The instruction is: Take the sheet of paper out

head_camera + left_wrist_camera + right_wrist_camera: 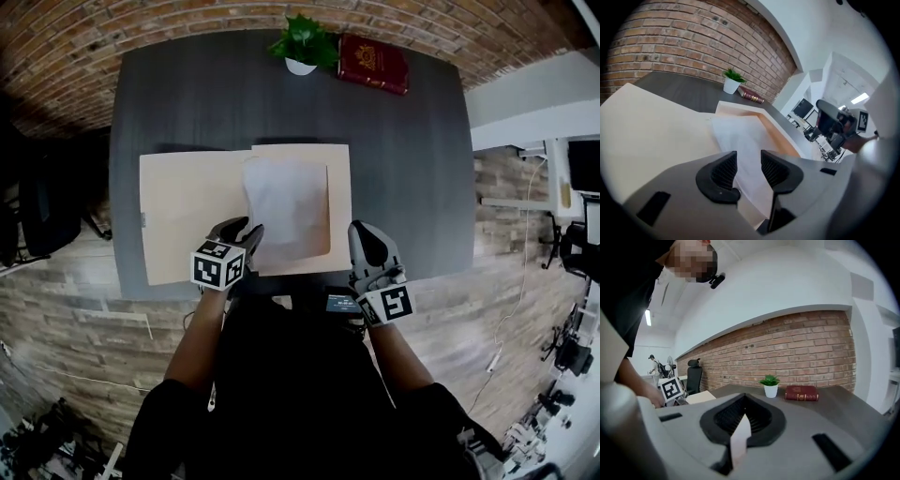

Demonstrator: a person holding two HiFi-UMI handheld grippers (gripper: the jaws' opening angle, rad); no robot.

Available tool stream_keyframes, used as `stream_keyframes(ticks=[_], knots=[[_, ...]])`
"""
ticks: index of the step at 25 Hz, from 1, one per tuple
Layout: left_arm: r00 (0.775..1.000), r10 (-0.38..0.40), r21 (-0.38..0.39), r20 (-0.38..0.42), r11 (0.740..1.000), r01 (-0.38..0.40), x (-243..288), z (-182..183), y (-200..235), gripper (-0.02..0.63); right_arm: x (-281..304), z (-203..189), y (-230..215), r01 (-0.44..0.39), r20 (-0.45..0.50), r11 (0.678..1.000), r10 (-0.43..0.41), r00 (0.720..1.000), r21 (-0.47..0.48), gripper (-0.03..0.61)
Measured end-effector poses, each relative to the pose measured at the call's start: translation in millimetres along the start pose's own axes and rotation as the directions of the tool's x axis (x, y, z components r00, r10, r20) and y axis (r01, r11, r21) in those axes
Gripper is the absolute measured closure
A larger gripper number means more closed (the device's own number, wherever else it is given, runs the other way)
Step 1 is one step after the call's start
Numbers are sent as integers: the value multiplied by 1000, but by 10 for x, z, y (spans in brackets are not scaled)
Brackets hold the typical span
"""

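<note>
Overhead, we see an open tan folder (187,206) on the dark table (169,103), the sheet of paper (286,211) lying on its right half. Our left gripper (242,234) sits at the sheet's near left corner, and our right gripper (364,246) at the folder's right edge.

Along the left gripper (747,166), the jaws stand narrowly apart, with the sheet (740,136) showing in the gap.

Along the right gripper (743,420), the jaws are pinched together on a thin pale edge of the folder (739,439).
</note>
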State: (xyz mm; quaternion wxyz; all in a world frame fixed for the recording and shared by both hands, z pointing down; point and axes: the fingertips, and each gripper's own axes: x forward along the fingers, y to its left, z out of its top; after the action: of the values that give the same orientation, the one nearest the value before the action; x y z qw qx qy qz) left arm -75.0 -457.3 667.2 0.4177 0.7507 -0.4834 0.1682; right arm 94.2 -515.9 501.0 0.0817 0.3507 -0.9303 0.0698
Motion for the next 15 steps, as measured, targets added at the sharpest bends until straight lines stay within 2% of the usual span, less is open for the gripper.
stream_keyframes(ticks=[2, 6, 15], knots=[[998, 54, 1, -35, 999, -54, 89, -59, 76, 460, 61, -56, -119, -28, -16, 1000, 28, 999, 2, 575], [984, 150, 55, -93, 988, -145, 237, -174, 209, 468, 145, -225, -268, -79, -48, 997, 80, 996, 17, 575], [956, 237, 61, -171, 971, -230, 436, -277, 345, 475, 243, -387, -367, -158, -69, 987, 161, 985, 43, 575]])
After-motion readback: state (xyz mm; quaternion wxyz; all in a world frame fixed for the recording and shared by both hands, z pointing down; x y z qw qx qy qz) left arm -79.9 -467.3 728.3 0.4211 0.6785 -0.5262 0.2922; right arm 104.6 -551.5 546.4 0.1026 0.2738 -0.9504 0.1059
